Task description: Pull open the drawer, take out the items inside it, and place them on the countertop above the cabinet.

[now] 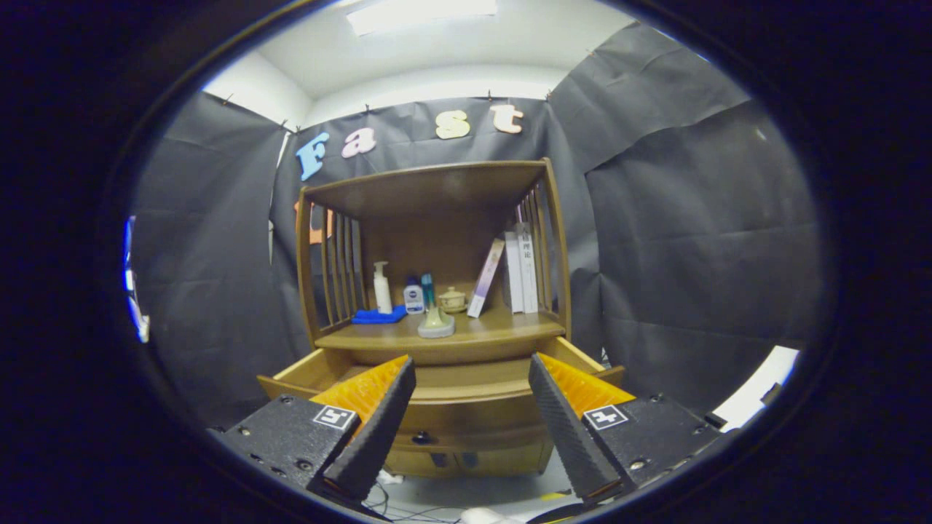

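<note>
The gripper (472,378) is wide open and holds nothing. Just past its fingers the drawer (444,382) is pulled out from the cabinet (466,437). On the countertop (502,331) above sit a blue cloth (379,316), a white bottle (381,288), a small jar (413,298), a brush (435,322), a little pot (452,299) and some books (521,271).

Gripper (472,378): fingers spread, holding nothing. Beyond them: drawer (306,371) pulled open; countertop (502,331) bearing bottles, books (leaning) and blue cloth (378,316).
</note>
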Demonstrator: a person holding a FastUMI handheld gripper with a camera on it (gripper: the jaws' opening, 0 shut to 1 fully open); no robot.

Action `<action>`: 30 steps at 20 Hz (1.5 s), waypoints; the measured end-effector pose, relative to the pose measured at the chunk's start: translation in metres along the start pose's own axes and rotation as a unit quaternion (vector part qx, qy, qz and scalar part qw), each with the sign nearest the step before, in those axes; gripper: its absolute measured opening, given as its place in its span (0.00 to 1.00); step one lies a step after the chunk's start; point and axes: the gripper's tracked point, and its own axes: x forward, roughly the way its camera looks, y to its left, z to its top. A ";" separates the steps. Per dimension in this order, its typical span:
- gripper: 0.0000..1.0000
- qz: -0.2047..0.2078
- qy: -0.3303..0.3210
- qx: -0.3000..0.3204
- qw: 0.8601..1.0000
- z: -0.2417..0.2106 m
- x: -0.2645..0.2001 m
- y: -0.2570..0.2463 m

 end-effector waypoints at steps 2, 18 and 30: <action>0.98 0.008 0.015 0.007 1.000 -0.030 0.002 0.010; 0.99 0.023 0.104 0.003 0.994 -0.134 0.081 0.053; 0.99 0.016 0.092 -0.003 0.996 -0.130 0.105 0.063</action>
